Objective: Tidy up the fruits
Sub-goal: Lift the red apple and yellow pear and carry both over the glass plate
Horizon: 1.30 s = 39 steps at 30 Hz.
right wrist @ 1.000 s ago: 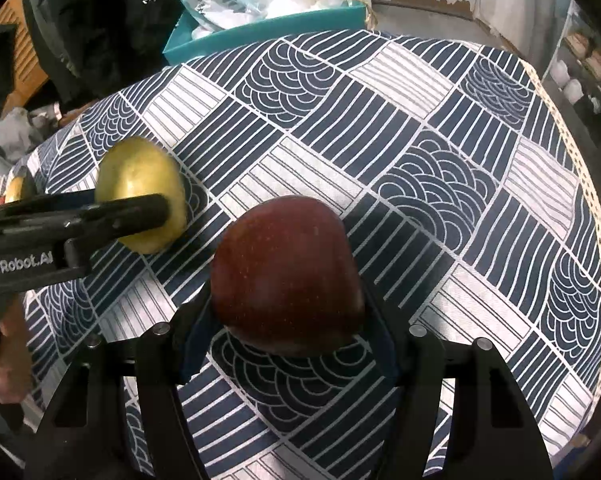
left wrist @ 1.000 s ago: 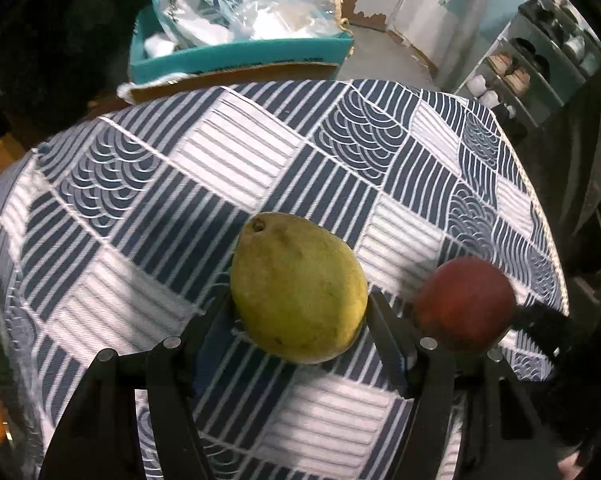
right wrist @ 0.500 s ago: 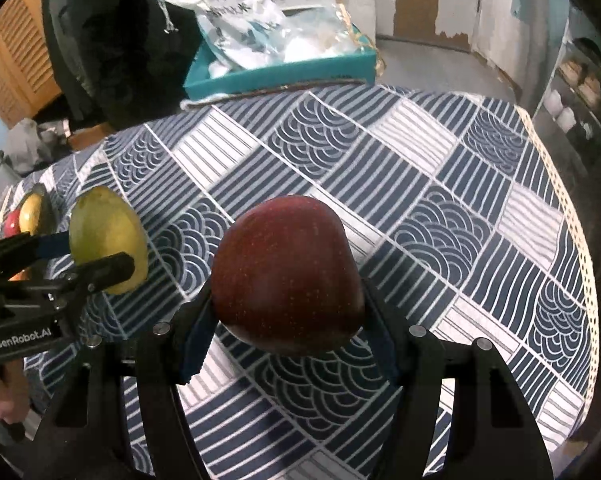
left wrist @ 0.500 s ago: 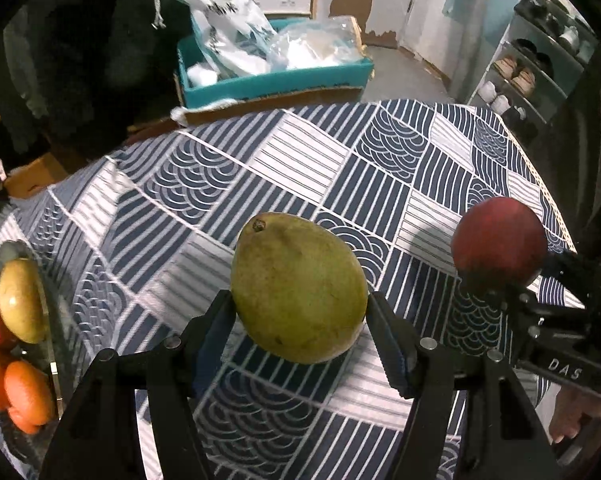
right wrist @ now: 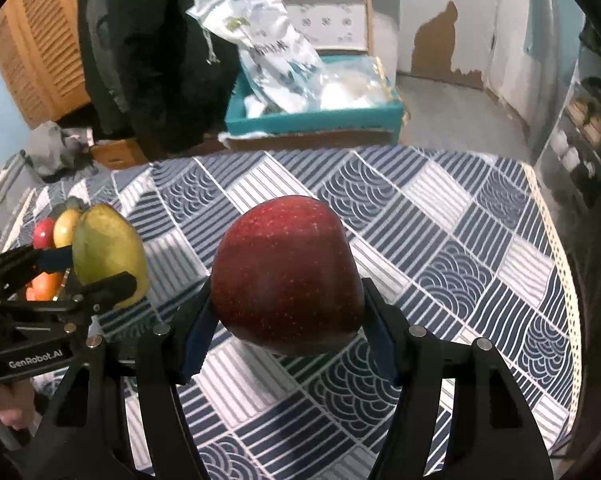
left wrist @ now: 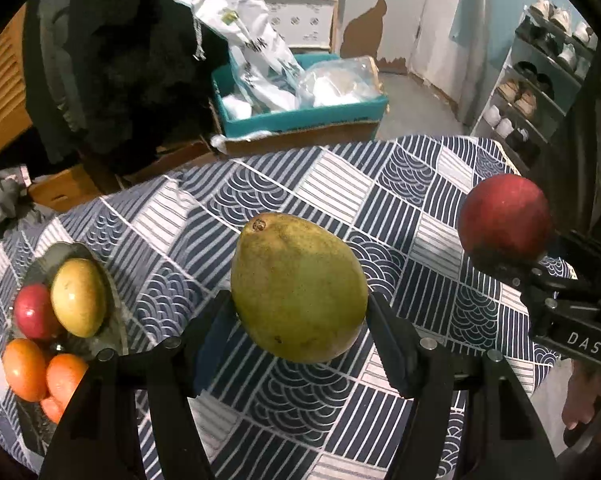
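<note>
My left gripper (left wrist: pixel 298 312) is shut on a yellow-green mango (left wrist: pixel 296 286) and holds it above the patterned tablecloth (left wrist: pixel 340 184). My right gripper (right wrist: pixel 286 312) is shut on a red apple (right wrist: pixel 286 274), also held above the cloth. In the left wrist view the apple (left wrist: pixel 504 216) and right gripper show at the right. In the right wrist view the mango (right wrist: pixel 108 254) and left gripper show at the left. A glass fruit bowl (left wrist: pixel 112 316) at the table's left holds a red apple, a yellow fruit (left wrist: pixel 78 296) and oranges (left wrist: pixel 24 368).
Beyond the table's far edge stands a teal box (left wrist: pixel 300 120) on cardboard, filled with white plastic bags. A shoe rack (left wrist: pixel 540 92) stands at the right. Dark clothing hangs at the far left. The bowl also shows in the right wrist view (right wrist: pixel 70 202).
Both grippers have risen with their fruits, away from the cloth. The fruit bowl has come into view at the left. The views now show more of the room beyond the table.
</note>
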Each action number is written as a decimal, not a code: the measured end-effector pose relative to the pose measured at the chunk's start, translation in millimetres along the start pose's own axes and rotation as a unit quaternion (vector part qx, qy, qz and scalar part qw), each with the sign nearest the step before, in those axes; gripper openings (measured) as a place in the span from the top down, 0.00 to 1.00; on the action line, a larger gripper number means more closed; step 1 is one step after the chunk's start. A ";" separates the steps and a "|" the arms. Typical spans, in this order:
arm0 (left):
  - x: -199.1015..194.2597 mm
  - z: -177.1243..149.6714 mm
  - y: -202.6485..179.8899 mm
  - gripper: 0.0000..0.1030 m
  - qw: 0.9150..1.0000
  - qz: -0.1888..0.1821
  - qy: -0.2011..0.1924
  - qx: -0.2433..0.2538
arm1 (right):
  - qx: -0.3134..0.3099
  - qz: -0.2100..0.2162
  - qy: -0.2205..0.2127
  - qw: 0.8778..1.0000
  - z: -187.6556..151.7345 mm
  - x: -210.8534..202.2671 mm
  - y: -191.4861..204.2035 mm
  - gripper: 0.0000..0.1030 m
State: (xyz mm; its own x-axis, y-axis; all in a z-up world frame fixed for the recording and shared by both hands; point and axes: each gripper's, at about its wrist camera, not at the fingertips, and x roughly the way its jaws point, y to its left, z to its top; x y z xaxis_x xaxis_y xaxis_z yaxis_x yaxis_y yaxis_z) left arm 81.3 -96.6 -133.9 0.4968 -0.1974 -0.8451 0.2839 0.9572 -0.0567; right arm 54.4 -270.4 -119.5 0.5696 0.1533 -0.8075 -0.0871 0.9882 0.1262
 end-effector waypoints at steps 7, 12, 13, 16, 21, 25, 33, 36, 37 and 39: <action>-28.0 3.7 19.4 0.33 1.000 -0.002 -0.018 -0.024 | -0.013 0.008 -0.016 1.000 11.5 -14.1 22.6 0.35; -45.1 2.7 36.4 0.33 0.999 0.002 -0.027 -0.043 | -0.023 0.025 -0.026 0.999 19.5 -21.3 42.3 0.35; -47.1 2.2 40.1 0.33 0.999 0.003 -0.028 -0.045 | -0.027 0.026 -0.027 0.999 21.2 -21.8 46.8 0.35; -52.8 -0.9 52.4 0.33 0.998 0.014 -0.036 -0.050 | -0.036 0.032 -0.029 0.998 25.0 -22.1 60.2 0.35; -59.6 -7.6 78.4 0.33 0.997 0.023 -0.037 -0.071 | -0.052 0.046 -0.028 0.997 31.5 -17.5 85.8 0.35; -63.8 -13.6 97.6 0.33 0.995 0.036 -0.039 -0.084 | -0.058 0.064 -0.026 0.996 37.4 -10.8 108.0 0.35; -72.4 -29.7 143.9 0.33 0.990 0.050 -0.037 -0.129 | -0.079 0.102 -0.016 0.992 49.0 7.8 161.0 0.35; -73.5 -37.4 158.8 0.33 0.988 0.058 -0.034 -0.141 | -0.087 0.114 -0.011 0.990 52.6 14.9 179.8 0.35; -73.4 -40.0 163.0 0.33 0.987 0.061 -0.033 -0.145 | -0.089 0.118 -0.009 0.989 53.3 17.1 184.9 0.35; -72.6 -46.1 172.3 0.33 0.985 0.064 -0.027 -0.156 | -0.093 0.126 -0.003 0.988 55.0 22.3 195.8 0.35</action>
State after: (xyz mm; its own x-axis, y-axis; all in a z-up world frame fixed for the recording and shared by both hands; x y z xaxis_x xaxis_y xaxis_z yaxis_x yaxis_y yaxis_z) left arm 56.4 92.4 -106.8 0.5583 -0.0740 -0.8264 -0.0447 0.9919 -0.1190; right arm 94.9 -73.5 -81.1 0.5146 0.3957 -0.7607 -0.3757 0.9015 0.2148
